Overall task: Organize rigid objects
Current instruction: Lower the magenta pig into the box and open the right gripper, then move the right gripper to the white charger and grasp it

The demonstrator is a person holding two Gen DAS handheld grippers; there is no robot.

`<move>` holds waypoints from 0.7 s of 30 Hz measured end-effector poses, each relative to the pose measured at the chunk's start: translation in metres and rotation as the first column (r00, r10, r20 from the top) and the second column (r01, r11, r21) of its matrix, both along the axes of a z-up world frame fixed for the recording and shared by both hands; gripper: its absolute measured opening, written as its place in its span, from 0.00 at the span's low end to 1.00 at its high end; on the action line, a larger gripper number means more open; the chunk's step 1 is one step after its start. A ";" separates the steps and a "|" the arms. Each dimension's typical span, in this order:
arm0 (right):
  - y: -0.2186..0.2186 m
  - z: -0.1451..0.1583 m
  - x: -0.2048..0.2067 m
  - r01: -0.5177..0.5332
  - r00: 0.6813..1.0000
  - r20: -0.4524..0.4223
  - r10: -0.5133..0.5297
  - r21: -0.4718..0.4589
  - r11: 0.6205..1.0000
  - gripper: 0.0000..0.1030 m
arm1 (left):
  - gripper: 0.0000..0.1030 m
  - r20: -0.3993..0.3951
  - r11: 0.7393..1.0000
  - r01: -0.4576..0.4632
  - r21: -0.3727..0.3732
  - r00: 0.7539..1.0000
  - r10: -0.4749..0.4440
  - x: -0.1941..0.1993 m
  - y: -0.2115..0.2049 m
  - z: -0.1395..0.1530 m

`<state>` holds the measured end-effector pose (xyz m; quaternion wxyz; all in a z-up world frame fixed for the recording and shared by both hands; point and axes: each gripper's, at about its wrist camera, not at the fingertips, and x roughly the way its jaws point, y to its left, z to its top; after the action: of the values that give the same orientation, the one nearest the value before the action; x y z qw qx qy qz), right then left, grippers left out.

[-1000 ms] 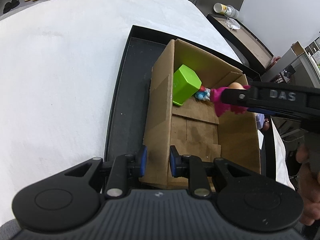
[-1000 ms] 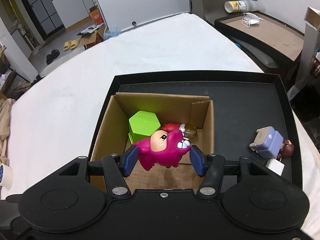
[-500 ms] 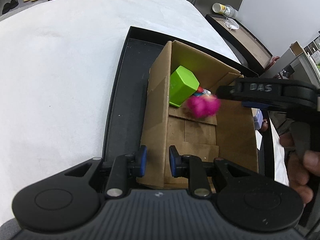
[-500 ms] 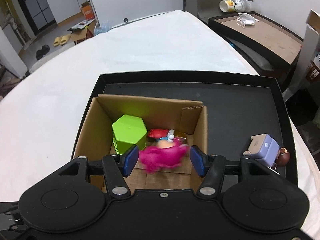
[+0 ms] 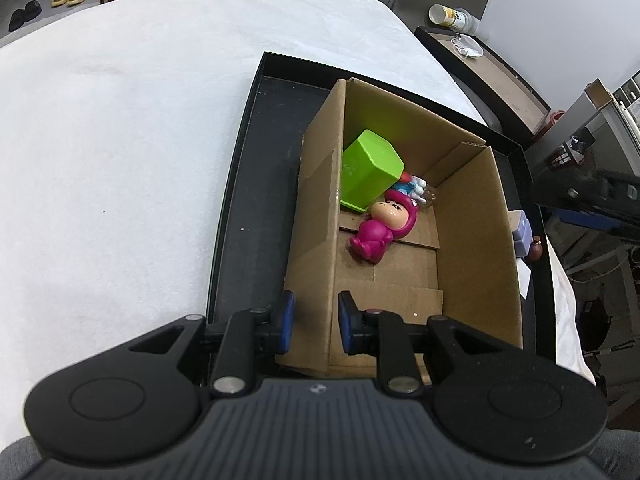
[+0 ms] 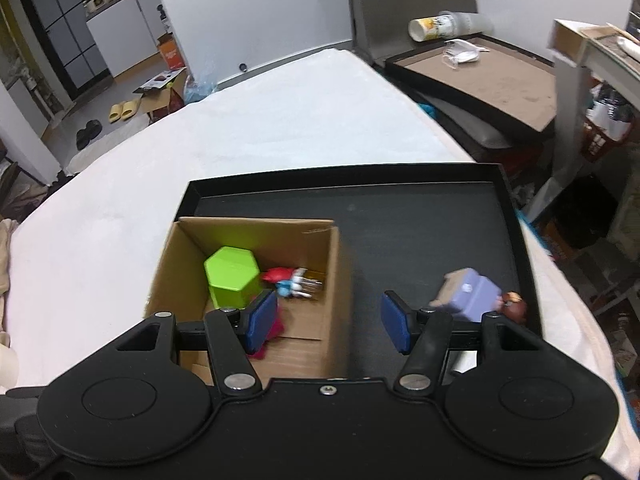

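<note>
An open cardboard box stands in a black tray. Inside it lie a green hexagonal block, a small red and blue figure and a pink doll. My left gripper is shut on the box's near left wall. My right gripper is open and empty, above the box's right wall. The green block and a bit of the pink doll show behind its left finger. A lilac toy and a small brown figure sit on the tray to the right.
The tray lies on a white cloth-covered table. A second tray with a paper cup stack stands beyond the table. Shelving and clutter fill the right edge.
My right gripper opened and dropped the pink doll into the box, then drew back and shifted right. The left gripper kept its hold on the box wall.
</note>
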<state>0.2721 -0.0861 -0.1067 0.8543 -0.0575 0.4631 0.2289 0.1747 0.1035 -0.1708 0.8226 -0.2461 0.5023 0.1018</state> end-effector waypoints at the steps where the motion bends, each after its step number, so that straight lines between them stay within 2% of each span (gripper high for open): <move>1: -0.005 0.000 0.001 0.007 1.000 -0.001 -0.007 0.001 1.000 0.56 | 0.21 -0.001 1.000 -0.002 0.002 1.000 0.002 0.000 0.000 0.000; 14: -0.068 -0.011 0.013 0.124 0.992 -0.030 -0.124 0.012 0.992 0.62 | 0.21 -0.029 0.999 0.015 0.043 0.999 -0.014 0.005 -0.007 0.001; 21: -0.096 -0.037 0.024 0.214 0.975 -0.067 -0.213 -0.003 0.977 0.62 | 0.20 -0.043 0.998 0.023 0.063 0.999 -0.021 0.008 -0.010 0.002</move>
<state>0.2960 -0.1823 -0.1442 0.8582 0.0021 0.4943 0.1386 0.1823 0.0933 -0.1690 0.8203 -0.2122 0.5187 0.1138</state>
